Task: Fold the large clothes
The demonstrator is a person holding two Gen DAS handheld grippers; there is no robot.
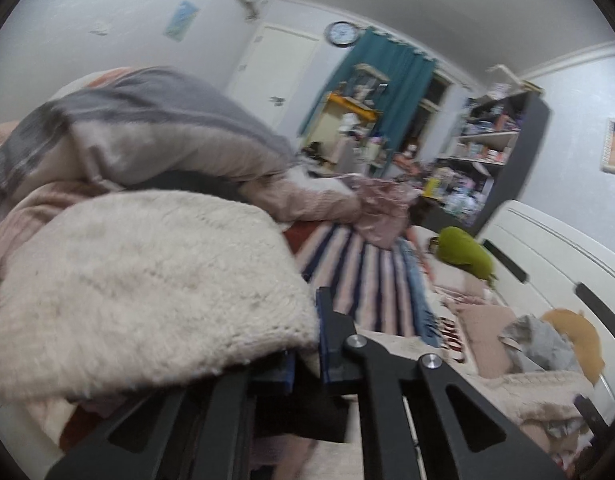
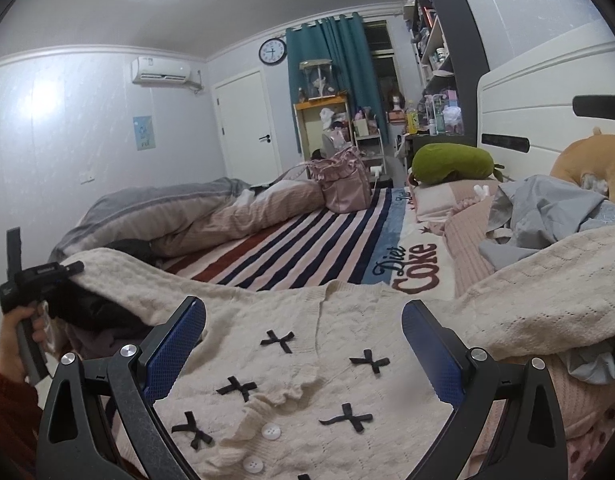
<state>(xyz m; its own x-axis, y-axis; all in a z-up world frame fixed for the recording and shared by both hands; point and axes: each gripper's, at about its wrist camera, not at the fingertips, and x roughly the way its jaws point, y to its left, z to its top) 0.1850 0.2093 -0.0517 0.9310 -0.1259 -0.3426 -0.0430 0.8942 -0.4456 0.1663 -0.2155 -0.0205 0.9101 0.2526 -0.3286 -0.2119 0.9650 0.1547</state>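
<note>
A cream knit cardigan point(image 2: 307, 384) with black bows and white buttons lies spread on the bed under my right gripper point(image 2: 303, 344), which is open and empty just above its front. My left gripper point(image 1: 307, 344) is shut on the cardigan's left sleeve point(image 1: 139, 280) and holds it lifted, so the cream knit drapes over its fingers. In the right wrist view the left gripper point(image 2: 63, 270) shows at far left with the sleeve point(image 2: 119, 272) hanging from it. The cardigan's other sleeve point(image 2: 547, 280) stretches right.
A striped blanket point(image 2: 307, 240) covers the bed. A pink-grey duvet point(image 2: 187, 216) is heaped at left, a pink bag point(image 2: 343, 184) behind it. A green plush point(image 2: 451, 164), grey clothes point(image 2: 547, 216) and an orange plush point(image 2: 591, 160) lie by the white headboard point(image 2: 547, 92).
</note>
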